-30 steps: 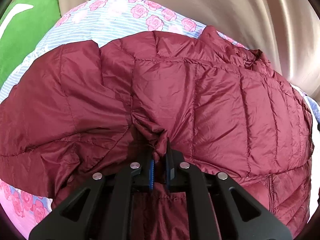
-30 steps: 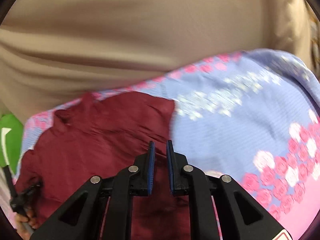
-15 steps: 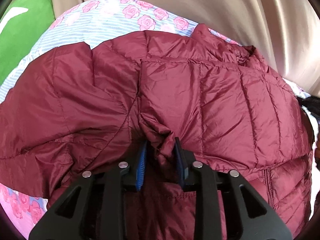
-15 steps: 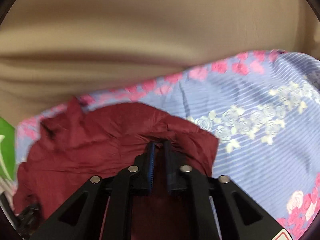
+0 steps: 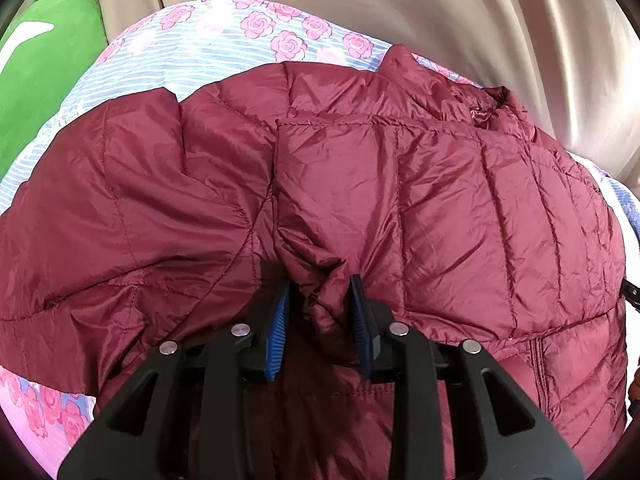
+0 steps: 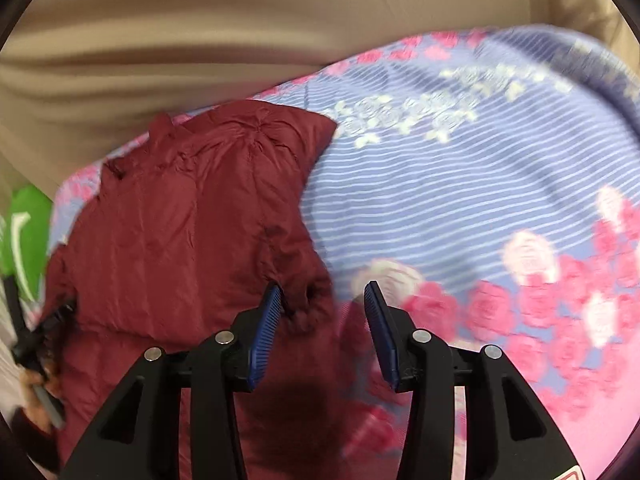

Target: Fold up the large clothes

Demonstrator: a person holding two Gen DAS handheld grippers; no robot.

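Observation:
A maroon quilted puffer jacket (image 5: 400, 200) lies spread on a flowered, striped bedsheet (image 5: 200, 52). My left gripper (image 5: 320, 282) sits low on the jacket with its jaws opening. A puckered fold of the fabric stands loosely between the blue pads, with a gap at the left pad. In the right wrist view the jacket (image 6: 180, 220) fills the left half. My right gripper (image 6: 324, 286) hovers open at its right edge. Its left pad is beside the fabric and its right pad is over the sheet (image 6: 440, 200).
A green cushion (image 5: 40, 80) lies at the far left of the bed. Beige draped fabric (image 5: 440, 8) rises behind the bed. A hand with the other gripper (image 6: 32, 340) shows at the left edge of the right wrist view.
The left jaws have spread apart from the pinched fold, which now stands loose. The right gripper came down to the jacket's right edge and widened its jaws.

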